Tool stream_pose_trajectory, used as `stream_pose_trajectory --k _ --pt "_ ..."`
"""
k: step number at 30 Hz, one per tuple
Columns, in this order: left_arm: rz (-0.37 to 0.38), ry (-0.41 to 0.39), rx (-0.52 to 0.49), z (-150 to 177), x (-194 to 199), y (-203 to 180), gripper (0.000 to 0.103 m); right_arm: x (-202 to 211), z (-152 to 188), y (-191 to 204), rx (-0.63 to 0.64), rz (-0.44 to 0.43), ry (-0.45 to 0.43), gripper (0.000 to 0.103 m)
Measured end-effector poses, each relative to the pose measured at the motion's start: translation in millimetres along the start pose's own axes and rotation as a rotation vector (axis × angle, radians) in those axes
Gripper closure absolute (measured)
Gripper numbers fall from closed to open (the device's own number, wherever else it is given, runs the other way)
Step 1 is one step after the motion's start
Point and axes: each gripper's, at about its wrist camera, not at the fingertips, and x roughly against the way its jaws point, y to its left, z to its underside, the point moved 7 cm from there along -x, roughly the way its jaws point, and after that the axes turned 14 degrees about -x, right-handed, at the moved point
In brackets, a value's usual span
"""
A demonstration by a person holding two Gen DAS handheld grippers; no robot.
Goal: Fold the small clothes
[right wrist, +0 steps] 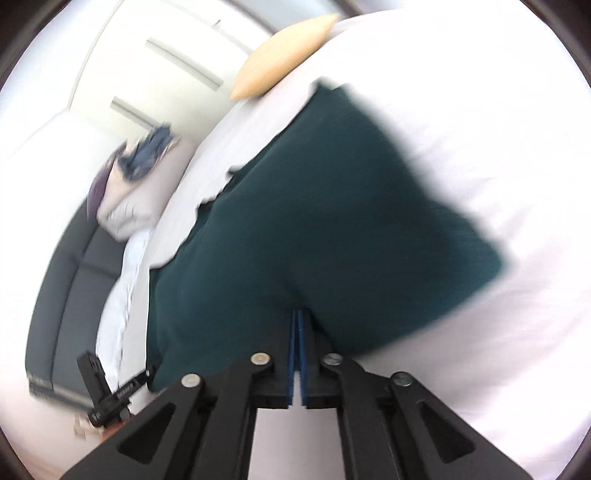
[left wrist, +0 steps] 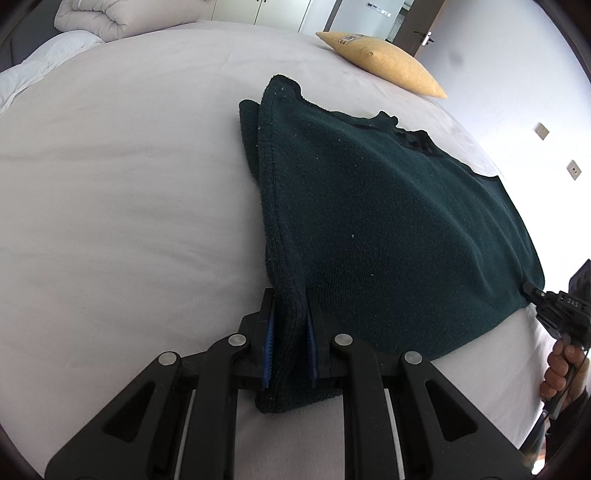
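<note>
A dark green knitted garment (left wrist: 388,221) lies spread on the white bed (left wrist: 129,184). My left gripper (left wrist: 290,295) is shut on its near left corner, with thick folded fabric between the blue pads (left wrist: 267,347). My right gripper (left wrist: 532,290) shows at the right edge of the left wrist view, pinching the garment's near right corner. In the blurred right wrist view the right gripper (right wrist: 297,314) has its pads pressed together on the edge of the garment (right wrist: 314,229). The left gripper (right wrist: 147,373) shows at the lower left there, on the other corner.
A yellow pillow (left wrist: 384,62) lies at the far side of the bed, also in the right wrist view (right wrist: 284,55). A rolled duvet (left wrist: 96,16) sits at the far left. A dark sofa (right wrist: 70,277) with piled clothes (right wrist: 147,155) stands beside the bed.
</note>
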Motion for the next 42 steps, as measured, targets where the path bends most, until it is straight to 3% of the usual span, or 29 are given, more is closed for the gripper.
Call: stream_pose_trajectory --k 4,5,8,11,14,18,20,22,23,28,31,32,34,39,42 --pt "0.017 -0.005 0.018 0 3 3 0.089 30 -9 -17 -0.041 0.063 -0.084 0.102" --pt "0.027 -0.003 0.041 -1 6 5 0.088 35 -8 -13 -0.031 0.068 -0.097 0.098" --pt "0.019 -0.029 0.081 -10 26 9 0.088 45 -8 17 0.062 0.043 -0.122 0.093" --pt "-0.038 -0.109 0.041 -31 56 2 0.088 41 -9 50 0.12 -0.009 -0.114 0.087" --pt "-0.015 -0.147 -0.009 -55 62 -18 0.088 14 -4 88 0.127 -0.104 -0.055 0.081" --pt "0.043 -0.14 -0.08 -85 31 -48 0.088 -38 11 134 0.182 -0.164 0.049 0.078" --pt "0.077 -0.092 -0.069 -90 2 -52 0.088 -65 18 148 0.204 -0.157 0.091 0.073" --pt "0.063 -0.029 -0.056 -88 -26 -47 0.088 -89 20 155 0.193 -0.165 0.136 0.072" --pt "0.051 -0.007 -0.038 -81 -36 -42 0.088 -102 17 153 0.174 -0.16 0.15 0.072" --pt "0.093 -0.052 0.02 -69 -40 -19 0.088 -136 -16 129 0.08 -0.124 0.145 0.07" --pt "0.1 -0.061 0.025 -66 -39 -13 0.088 -142 -49 107 -0.005 -0.124 0.109 0.102" --pt "0.099 -0.065 0.026 -65 -38 -11 0.088 -140 -63 97 -0.048 -0.129 0.085 0.103" --pt "0.095 -0.079 0.031 -64 -38 -10 0.089 -127 -87 83 -0.095 -0.141 0.014 0.103" --pt "0.091 -0.099 0.054 -53 -32 -9 0.089 -90 -131 44 -0.174 -0.046 -0.155 0.101" --pt "0.103 -0.106 0.076 -45 -25 -6 0.089 -61 -139 23 -0.219 -0.018 -0.242 0.087"
